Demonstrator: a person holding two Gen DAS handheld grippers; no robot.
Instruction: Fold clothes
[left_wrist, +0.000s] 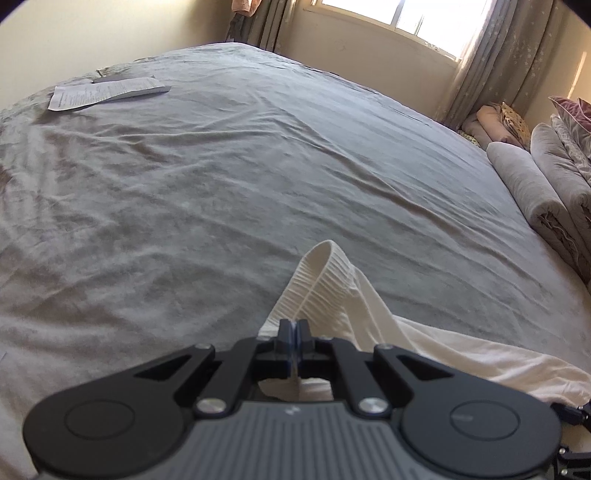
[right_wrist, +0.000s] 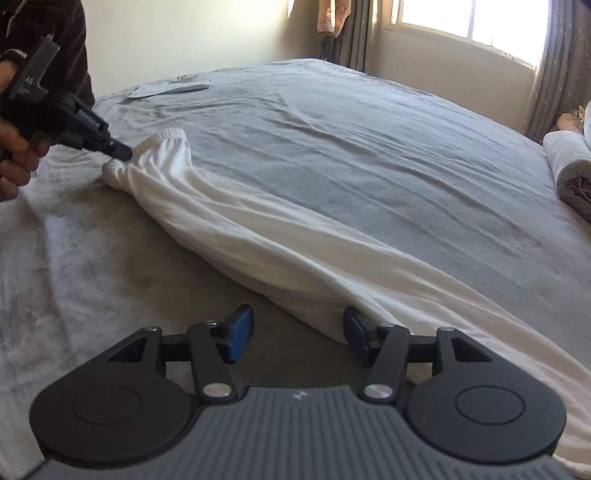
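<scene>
The print on the paper sheet (left_wrist: 105, 92) at the bed's far corner is too tiny to read. The white garment (right_wrist: 295, 236) runs off frame bottom right.

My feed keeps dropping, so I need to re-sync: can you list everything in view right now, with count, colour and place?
white garment: one, white, stretched in a long bunched strip across the bed, ribbed cuff end at the left.
bed cover: one, grey, wrinkled, under everything.
paper sheet: one, white with print, far left corner of the bed.
rolled bedding: a few pieces, grey and beige, right edge of the bed.
curtains: grey, beside the bright window.
left tool: black, closed on the garment's cuff.
right tool: black with blue pads, open, right at the garment's near edge.
person's hand: holding the left tool.
</scene>
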